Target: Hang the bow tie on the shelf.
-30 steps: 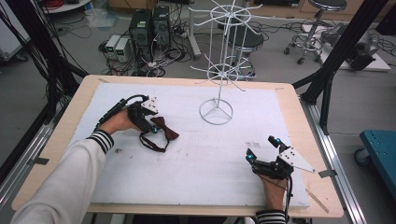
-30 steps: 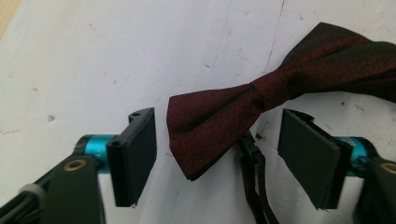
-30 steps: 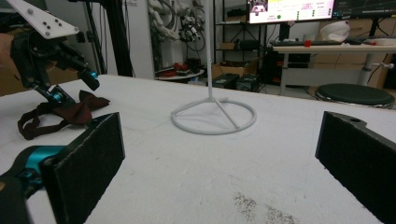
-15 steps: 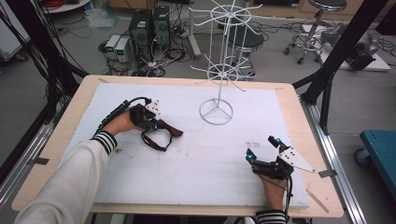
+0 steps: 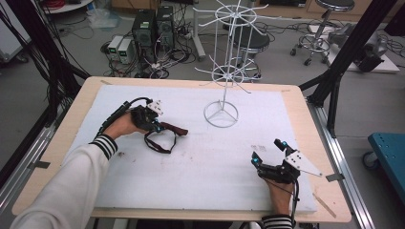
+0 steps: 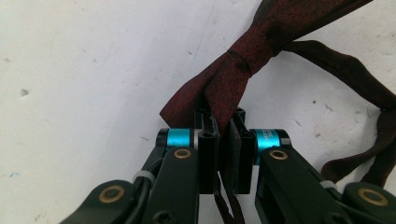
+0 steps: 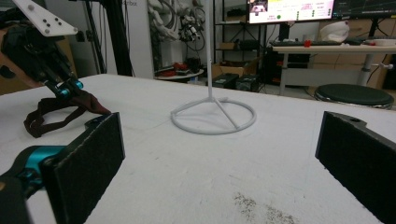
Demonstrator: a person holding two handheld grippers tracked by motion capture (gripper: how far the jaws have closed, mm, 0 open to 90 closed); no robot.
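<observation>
While the left gripper (image 6: 219, 122) pinches one wing of the dark red bow tie (image 6: 243, 60), its jaws closed down to the thickness of the cloth, the rest of the tie lies on the white table cover (image 5: 210, 162) left of centre in the high view. In that view the bow tie (image 5: 173, 129) sits just off the gripper's tip, with its neck strap (image 5: 157, 142) looping loosely below it. The right gripper (image 5: 266, 151) rests at the lower right of the same frame, jaws spread wide and empty, well apart from the tie. The white wire display stand (image 5: 224, 71) rises above centre, its ring base (image 5: 220, 114) to the right of the tie.

The tie looks light, soft and limp: the fabric folds at the knot, and the strap will likely dangle and drag when lifted. A grip on the wing near the knot, as now, seems sound, since the gathered cloth is thicker there. The strap is thin and could snag on the stand's prongs; the weave itself looks matte, not slippery.
</observation>
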